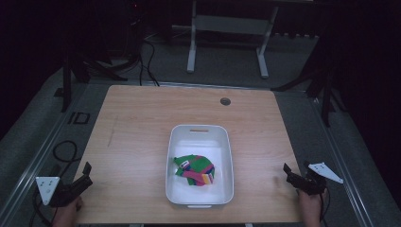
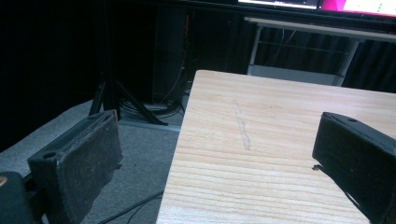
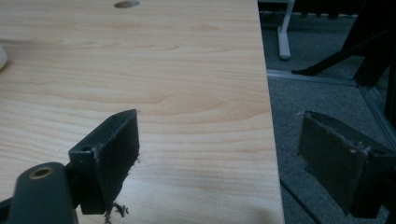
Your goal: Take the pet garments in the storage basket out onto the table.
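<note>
Over the table (image 1: 142, 123), both grippers' jaws gape wide, empty.

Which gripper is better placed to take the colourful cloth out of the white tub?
Neither clearly. The cloth lies in the tub midway between them; the left gripper and right gripper are both open at the table's edges.

Multicoloured bundle (image 1: 195, 170) in white tub (image 1: 228, 156): too small, crumpled to identify; white tag on it unreadable. Person's 2 hands cut by bottom edge of high view, left hand (image 1: 66, 213) and right hand (image 1: 310, 208) part shown. Left gripper view: right-side jaw cropped at frame edge. Right gripper view: tub reduced to sliver at left edge (image 3: 2, 57).
</note>
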Demonstrator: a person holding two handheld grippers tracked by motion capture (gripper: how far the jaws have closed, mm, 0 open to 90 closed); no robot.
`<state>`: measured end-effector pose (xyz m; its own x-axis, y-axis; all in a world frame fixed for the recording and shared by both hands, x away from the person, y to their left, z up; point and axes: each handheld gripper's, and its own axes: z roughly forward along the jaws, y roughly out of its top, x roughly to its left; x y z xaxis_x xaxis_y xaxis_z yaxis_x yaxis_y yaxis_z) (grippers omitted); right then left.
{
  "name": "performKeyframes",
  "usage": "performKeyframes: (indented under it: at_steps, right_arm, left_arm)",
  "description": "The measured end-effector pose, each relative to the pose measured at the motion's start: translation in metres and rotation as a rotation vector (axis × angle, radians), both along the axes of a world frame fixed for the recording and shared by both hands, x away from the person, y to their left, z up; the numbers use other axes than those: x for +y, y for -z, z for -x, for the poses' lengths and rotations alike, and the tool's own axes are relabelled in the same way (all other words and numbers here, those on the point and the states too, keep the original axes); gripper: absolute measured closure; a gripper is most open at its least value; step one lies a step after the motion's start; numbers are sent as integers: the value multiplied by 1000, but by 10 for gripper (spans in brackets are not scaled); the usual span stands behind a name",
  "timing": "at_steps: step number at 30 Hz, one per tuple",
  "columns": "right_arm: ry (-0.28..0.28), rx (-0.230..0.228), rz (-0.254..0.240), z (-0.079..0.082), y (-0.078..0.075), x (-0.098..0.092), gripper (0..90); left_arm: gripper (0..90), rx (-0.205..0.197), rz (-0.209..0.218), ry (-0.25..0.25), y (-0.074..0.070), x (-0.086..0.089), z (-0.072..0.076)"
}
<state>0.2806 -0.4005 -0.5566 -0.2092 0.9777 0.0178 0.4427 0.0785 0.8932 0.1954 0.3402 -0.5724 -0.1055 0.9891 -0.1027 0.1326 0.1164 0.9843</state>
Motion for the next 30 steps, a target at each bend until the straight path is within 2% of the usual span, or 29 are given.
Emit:
performKeyframes:
  at_steps: [4, 7, 8, 12, 14, 17, 21, 30]
  right_arm:
    - [19, 39, -11, -2, 0, -1, 130]
    - [-5, 64, -19, -4, 1, -3, 130]
    - [-7, 78, -10, -4, 1, -4, 131]
    - [-27, 158, -25, -7, 2, -9, 130]
    - [-47, 173, -45, -8, 2, -10, 131]
    - [-83, 200, -6, -9, 3, -9, 131]
    - [-178, 226, 6, -10, 4, -6, 130]
    - [-342, 275, 3, -14, -1, 8, 136]
  left_arm:
    - [18, 2, 5, 2, 0, 0, -1]
    - [18, -1, 9, 0, 0, 0, 0]
    - [18, -2, 10, -1, 0, 0, 0]
    - [18, -3, 7, -1, 0, 0, 0]
    - [18, -4, 7, 0, 0, 1, 0]
    - [18, -4, 9, 2, 0, 1, 0]
    - [18, -3, 11, 3, 0, 1, 0]
    - [18, -4, 13, -1, 0, 1, 0]
